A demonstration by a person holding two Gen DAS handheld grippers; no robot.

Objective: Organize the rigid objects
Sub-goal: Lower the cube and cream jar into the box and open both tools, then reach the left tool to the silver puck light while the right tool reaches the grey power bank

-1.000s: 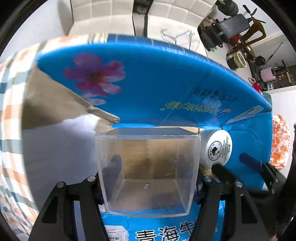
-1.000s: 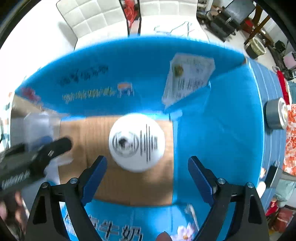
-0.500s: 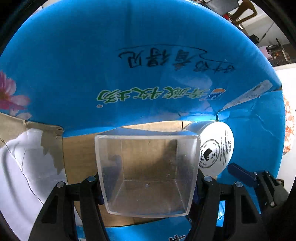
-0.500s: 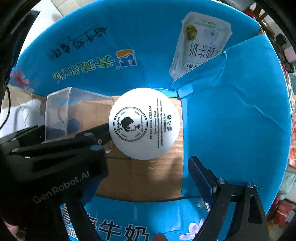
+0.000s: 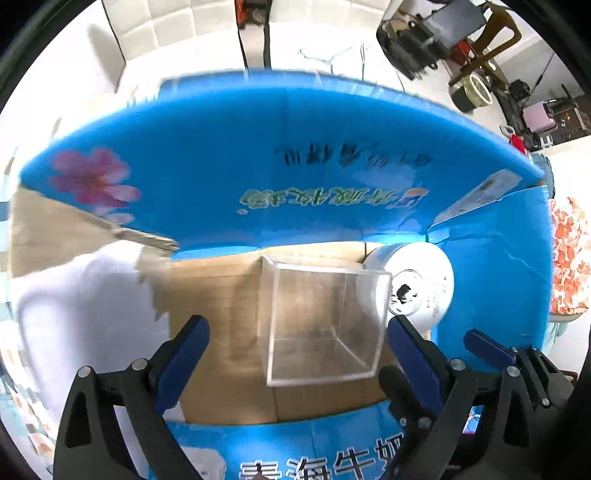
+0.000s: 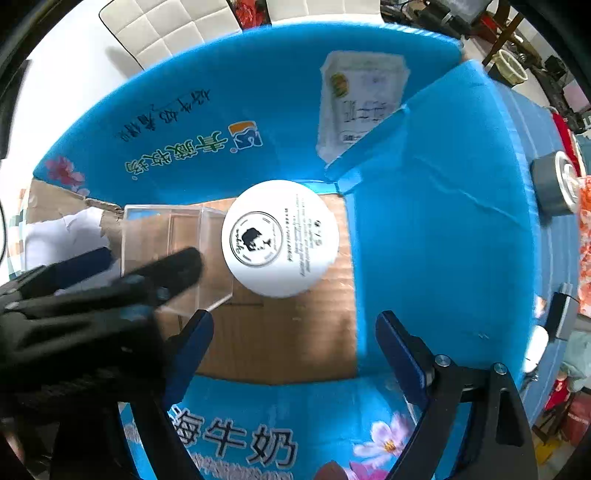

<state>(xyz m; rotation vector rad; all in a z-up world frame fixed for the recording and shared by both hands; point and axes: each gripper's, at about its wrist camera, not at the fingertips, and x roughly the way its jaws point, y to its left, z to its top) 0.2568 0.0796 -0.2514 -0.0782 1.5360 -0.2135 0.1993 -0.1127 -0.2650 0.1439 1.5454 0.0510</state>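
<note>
A clear plastic box (image 5: 325, 325) stands on the brown floor of the blue carton (image 5: 288, 173), right beside a white round jar (image 5: 417, 284). My left gripper (image 5: 295, 350) hangs over the clear box with its jaws opening wide, and the pads stand off its walls. In the right wrist view the clear box (image 6: 173, 236) sits left of the white jar (image 6: 280, 238), with the left gripper (image 6: 122, 269) dark and blurred over it. My right gripper (image 6: 293, 343) is open above the carton floor, nearer than the jar, with nothing between its fingers.
The blue carton (image 6: 443, 229) has raised flaps all around and a torn white flap (image 5: 92, 288) at the left. A grey tape roll (image 6: 554, 184) lies outside at the right. White padded chairs (image 6: 166, 26) stand beyond the carton.
My left gripper held the clear box, lowered it to the carton floor, then opened off it and rose. The right gripper drew back from the white jar.
</note>
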